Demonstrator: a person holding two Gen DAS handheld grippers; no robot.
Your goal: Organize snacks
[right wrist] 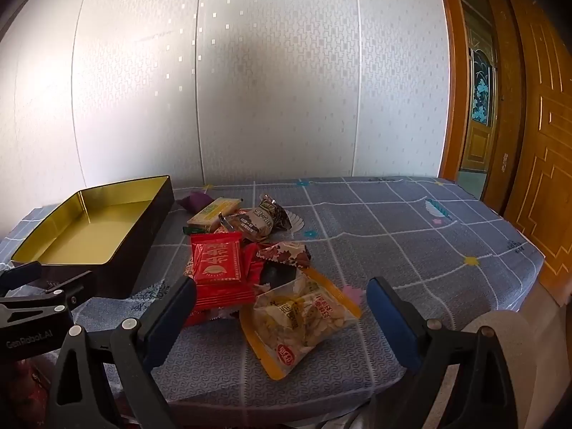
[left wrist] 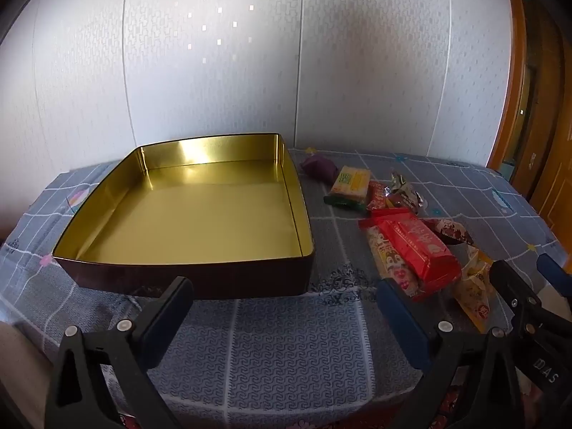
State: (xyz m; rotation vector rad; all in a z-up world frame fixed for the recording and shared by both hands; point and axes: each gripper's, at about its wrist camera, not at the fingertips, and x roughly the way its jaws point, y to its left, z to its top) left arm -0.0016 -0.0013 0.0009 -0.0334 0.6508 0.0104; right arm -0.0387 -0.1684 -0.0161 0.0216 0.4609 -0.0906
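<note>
Yellow-edged nut pouch between right tongs, cropped from left view.

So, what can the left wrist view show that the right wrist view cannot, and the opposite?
Only the left wrist view shows the whole gold floor of the tin box, with nothing in it, and a cartoon-print packet beside the red packet.

Only the right wrist view shows the clear yellow-edged bag in full, the bare cloth to its right, and the wooden door.

Both show the box, the snack pile with the purple packet farthest back, the grid tablecloth, and both grippers, left gripper and right gripper, open and holding nothing.
</note>
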